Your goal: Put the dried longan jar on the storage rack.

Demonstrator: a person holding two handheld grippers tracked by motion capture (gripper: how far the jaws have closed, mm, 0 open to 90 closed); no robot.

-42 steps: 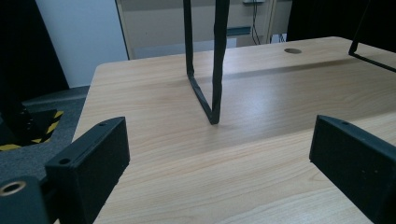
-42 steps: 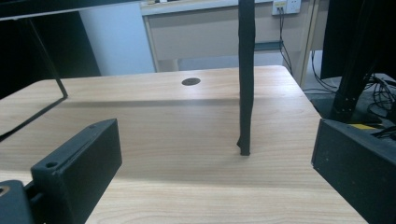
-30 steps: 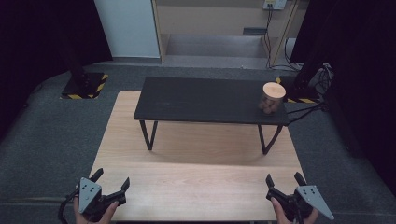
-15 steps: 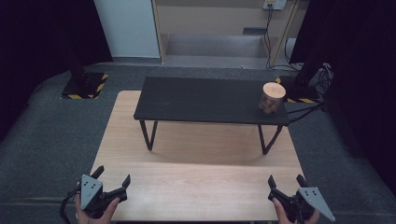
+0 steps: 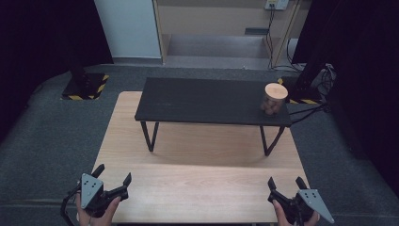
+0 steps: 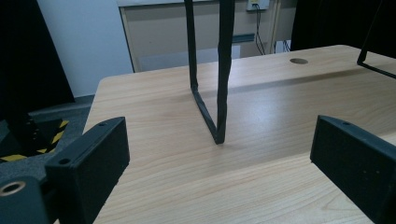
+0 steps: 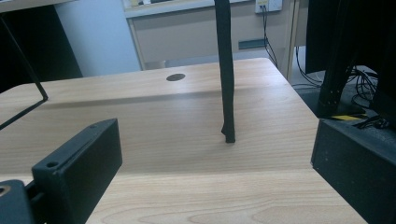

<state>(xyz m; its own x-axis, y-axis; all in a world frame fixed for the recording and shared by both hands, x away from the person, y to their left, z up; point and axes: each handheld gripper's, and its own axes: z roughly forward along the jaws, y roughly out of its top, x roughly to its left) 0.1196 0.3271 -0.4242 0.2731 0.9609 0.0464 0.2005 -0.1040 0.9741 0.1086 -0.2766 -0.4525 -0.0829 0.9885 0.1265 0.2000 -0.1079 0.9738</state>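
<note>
Both of my grippers rest at the near edge of the wooden table [image 5: 197, 188], and neither holds anything. My left gripper [image 5: 113, 181] sits at the near left corner with its jaws spread wide; in the left gripper view only bare tabletop and the left bench leg [image 6: 219, 93] lie between them. My right gripper [image 5: 287, 189] sits at the near right corner, jaws likewise spread, with the right bench leg [image 7: 225, 74] ahead of it in the right gripper view. The only loose thing on the scene is the round wooden container [image 5: 274, 98], a cork-coloured lidded cylinder with darker contents visible through its side. It stands upright at the far right end of the black bench [image 5: 202, 101], which itself stands on the far half of the table. I judge this to be the start position: no approach is in hand and the container is well apart from both grippers. The right gripper is the nearer one. The next move calls for raising that gripper above the bench top, carrying it forward over the bench, and keeping the jaws spread wide enough to pass around the cylinder's sides before closing. The container stands close to the bench end, so a sideways knock could tip it off.
</note>
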